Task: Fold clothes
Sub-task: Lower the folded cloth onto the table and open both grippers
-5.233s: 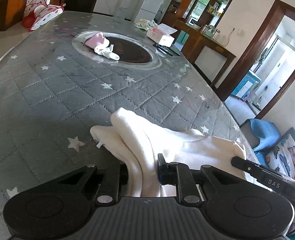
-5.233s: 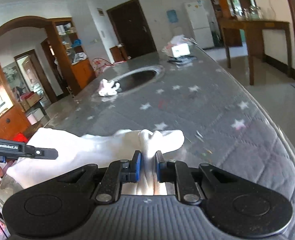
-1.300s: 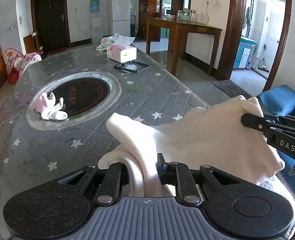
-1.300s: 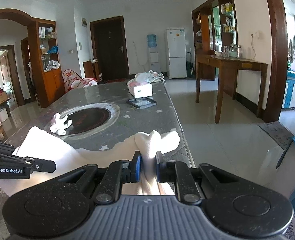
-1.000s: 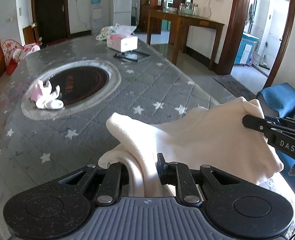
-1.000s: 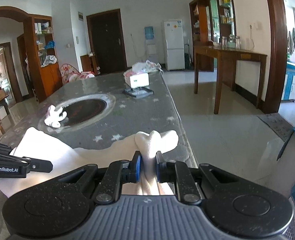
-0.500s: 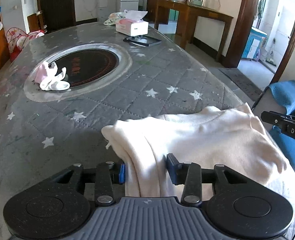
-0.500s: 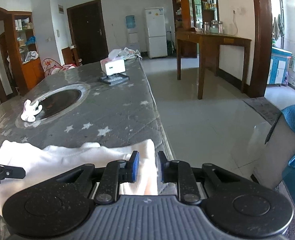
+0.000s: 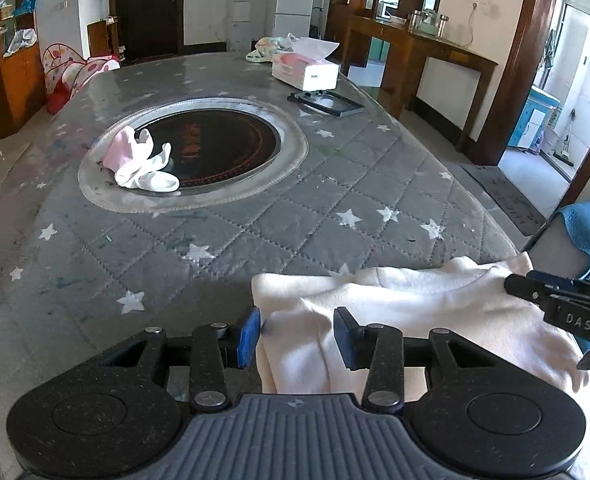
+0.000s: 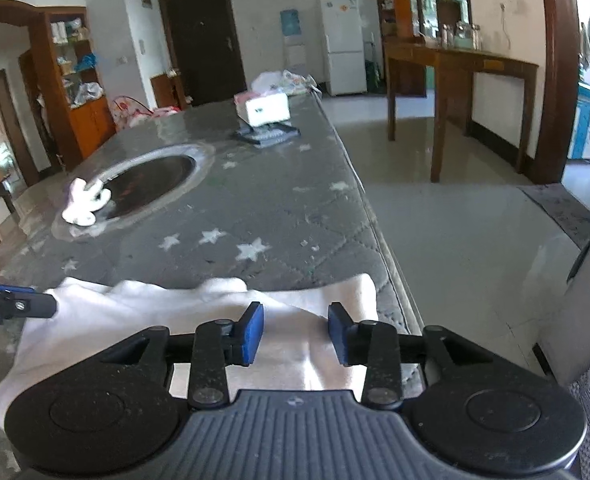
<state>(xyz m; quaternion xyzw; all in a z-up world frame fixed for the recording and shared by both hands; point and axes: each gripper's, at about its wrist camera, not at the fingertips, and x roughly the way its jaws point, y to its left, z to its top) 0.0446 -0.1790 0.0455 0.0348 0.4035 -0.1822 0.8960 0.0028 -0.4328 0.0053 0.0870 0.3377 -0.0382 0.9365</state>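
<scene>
Now both grippers are standing open over the cream garment (image 9: 407, 312), which is lying flat on the near end of the grey quilted table (image 9: 255, 224), close to its right-hand edge. From the left wrist view, the left gripper (image 9: 297, 336) is spreading its blue-padded fingers (image 9: 249, 336) wide, one on each side of a folded ridge at the garment's left end; the cloth is sitting loose in the gap, and whether the pads are brushing it cannot be told. The right gripper (image 9: 563, 304) is showing at the right of that view as a black bar reaching over the garment's far end. From the right wrist view, the right gripper (image 10: 297, 334) is likewise holding its fingers (image 10: 253, 334) well apart, with the garment (image 10: 175, 316) lying beneath and between them, its corner sitting near the table (image 10: 279, 208) edge; the left gripper (image 10: 19, 306) is poking in from the left at the cloth's other end. Farther up the table, a small pink and white bundle of socks (image 9: 141, 160) is resting on the rim of a round dark inset (image 9: 215, 148), and a tissue box (image 9: 305, 72) is standing beyond it beside a flat black tray (image 9: 325, 102).
</scene>
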